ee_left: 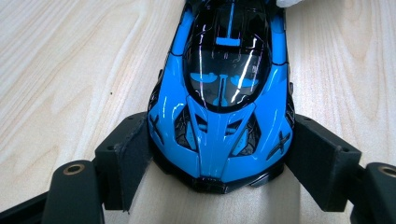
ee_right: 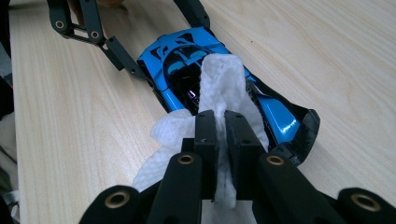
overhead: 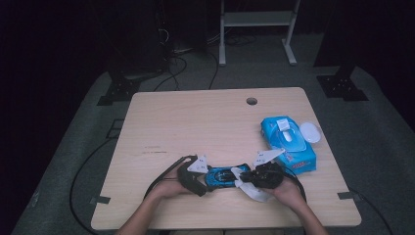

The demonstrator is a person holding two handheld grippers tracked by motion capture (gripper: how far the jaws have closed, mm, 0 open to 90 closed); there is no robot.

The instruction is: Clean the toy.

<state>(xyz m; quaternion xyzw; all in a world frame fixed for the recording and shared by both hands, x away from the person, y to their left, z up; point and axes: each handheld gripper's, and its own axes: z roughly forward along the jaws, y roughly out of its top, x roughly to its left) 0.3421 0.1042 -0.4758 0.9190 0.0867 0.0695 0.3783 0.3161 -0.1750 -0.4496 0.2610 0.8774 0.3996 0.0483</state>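
A blue and black toy car (overhead: 221,176) lies on the wooden table (overhead: 195,127) near its front edge. My left gripper (overhead: 198,182) is shut on the car's nose (ee_left: 219,140), one pad pressed against each side. My right gripper (overhead: 254,177) is shut on a white wipe (ee_right: 219,88), which drapes over the car's roof and rear (ee_right: 280,121). In the right gripper view the left gripper's black arms (ee_right: 107,44) hold the car's far end.
A blue pack of wipes (overhead: 288,144) with its white lid (overhead: 310,132) flipped open lies at the right of the table. A round cable hole (overhead: 251,101) is near the far edge. Cables trail off the front left.
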